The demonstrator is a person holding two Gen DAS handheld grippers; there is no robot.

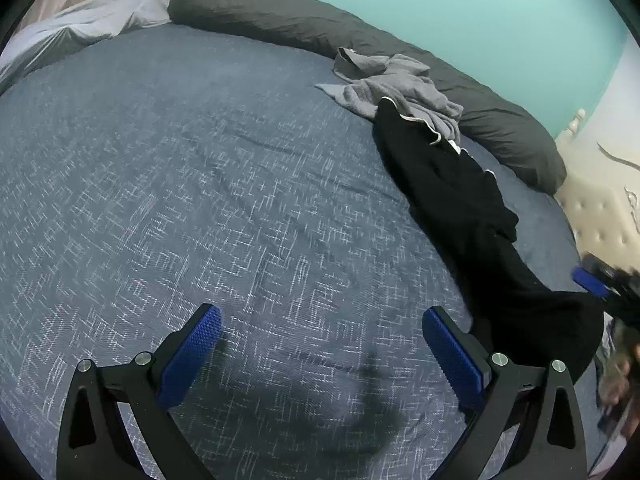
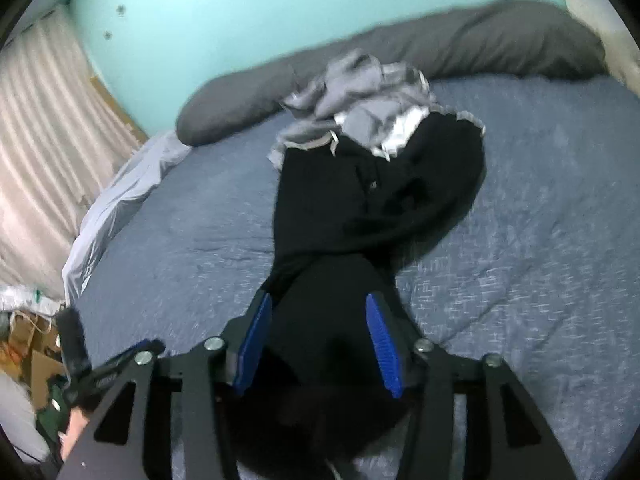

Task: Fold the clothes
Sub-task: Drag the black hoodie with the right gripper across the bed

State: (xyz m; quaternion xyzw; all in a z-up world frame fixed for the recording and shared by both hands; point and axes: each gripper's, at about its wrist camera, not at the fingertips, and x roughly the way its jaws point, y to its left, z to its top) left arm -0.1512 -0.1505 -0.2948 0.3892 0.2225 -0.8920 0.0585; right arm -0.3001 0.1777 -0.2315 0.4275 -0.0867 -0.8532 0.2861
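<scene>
Where I am: I work two tools over a bed (image 1: 168, 168) with a blue cover.
Black clothes: the black clothes (image 2: 360, 200) lie in one long strip on the bed.
Long way: the strip runs straight out from my right tool (image 2: 318, 334), from its tips to the far pillow (image 2: 500, 36).
Near end: the near end of the strip sits between the two fingers of the right tool and goes on under it.
Right tool: its fingers are about half spread, with the black cloth in the gap. The picture is blurry, and I see no pad pressing the cloth, so I think it is not pinching now.
Left tool: my left tool (image 1: 322, 326) is spread wide and holds nothing. It hangs low over the bare cover.
Which way from left tool: the black strip lies off to its right side, close by its right finger (image 1: 452, 354).
Nearer tool: the right one, I think, as the cloth is already in its gap.
Grey clothes: a grey heap (image 1: 394, 84) lies at the far end, touching the black strip, by the pillow.
Next, my guess: close on the near end, and bring the left tool over to the strip.
</scene>
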